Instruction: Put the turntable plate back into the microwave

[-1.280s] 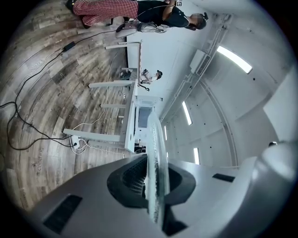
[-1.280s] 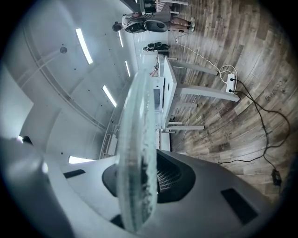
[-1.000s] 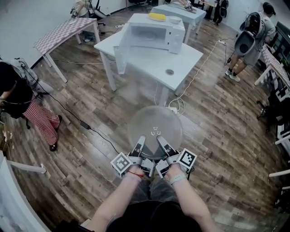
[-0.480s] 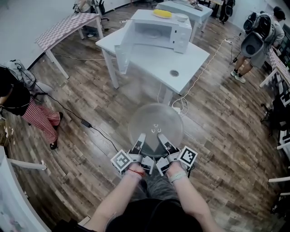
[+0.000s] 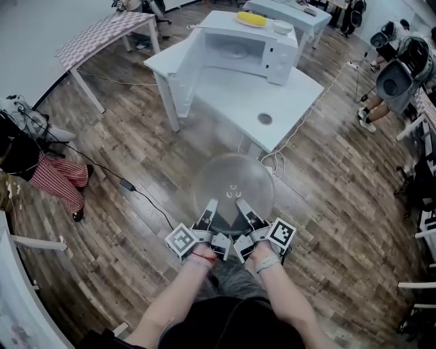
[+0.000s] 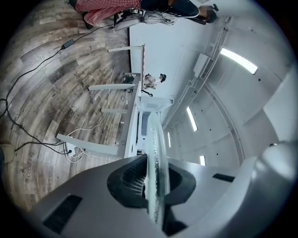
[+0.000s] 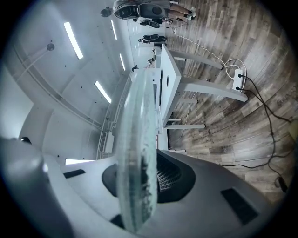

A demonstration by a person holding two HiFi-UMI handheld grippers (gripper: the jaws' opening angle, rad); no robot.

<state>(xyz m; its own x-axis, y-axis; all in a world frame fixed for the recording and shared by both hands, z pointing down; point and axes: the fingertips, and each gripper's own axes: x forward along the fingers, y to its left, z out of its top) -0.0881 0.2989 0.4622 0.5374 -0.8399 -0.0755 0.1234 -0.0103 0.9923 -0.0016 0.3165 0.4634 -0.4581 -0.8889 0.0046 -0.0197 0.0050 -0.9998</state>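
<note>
Both grippers grip the glass plate (image 5: 234, 185).
Left gripper (image 5: 207, 218) and right gripper (image 5: 246, 215) clamp its near rim, above the floor (image 5: 136, 157).

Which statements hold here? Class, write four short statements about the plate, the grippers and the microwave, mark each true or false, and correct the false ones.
1. The left gripper and the right gripper both clamp the turntable plate. True.
2. The door of the microwave is shut. False: it stands open.
3. The plate lies inside the microwave. False: it is held over the wood floor, short of the white table.
4. A yellow item lies on top of the microwave. True.
</note>
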